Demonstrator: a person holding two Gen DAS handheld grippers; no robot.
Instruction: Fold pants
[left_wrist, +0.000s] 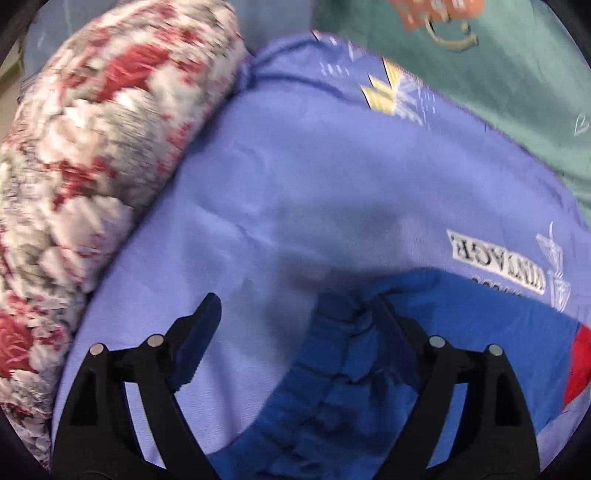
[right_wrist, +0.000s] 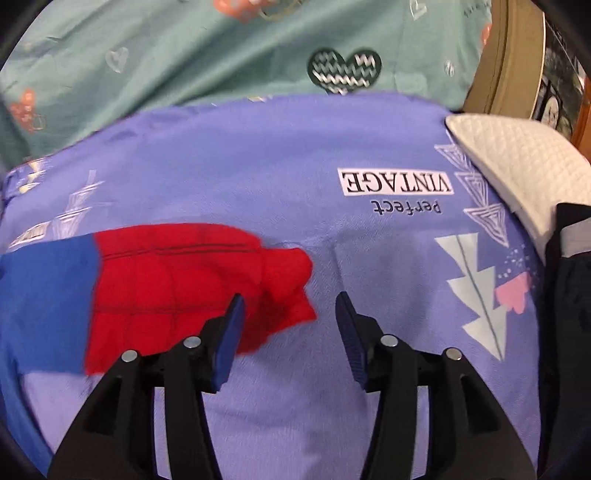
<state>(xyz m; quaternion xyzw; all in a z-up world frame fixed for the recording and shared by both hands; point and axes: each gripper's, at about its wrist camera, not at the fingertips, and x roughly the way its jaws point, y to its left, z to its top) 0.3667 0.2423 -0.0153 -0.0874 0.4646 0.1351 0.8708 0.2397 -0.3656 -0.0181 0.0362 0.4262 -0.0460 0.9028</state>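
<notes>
Blue-and-red pants lie bunched on purple printed sheet. Left gripper jaws wide, blue cloth beneath, apparently unpinched (blurred). Right gripper jaws apart, empty, beside red end. Step: between folds. Next: regrasp edges.

The pants are seen in two colours: a saturated blue part and a red part crossed by thin dark lines in a grid-like web. The bedsheet beneath is a soft periwinkle, printed with a white label lettered in black (the word "VINTAGE", upside down), white line-drawn triangles, pale jagged tree shapes and a pink patch. A teal cloth behind is patterned with outlined hearts, a dark zigzag heart and orange motifs. A blanket is mottled in white, grey and red florals. A pillow is quilted white. Each hand-held gripper is black with blue pads.
</notes>
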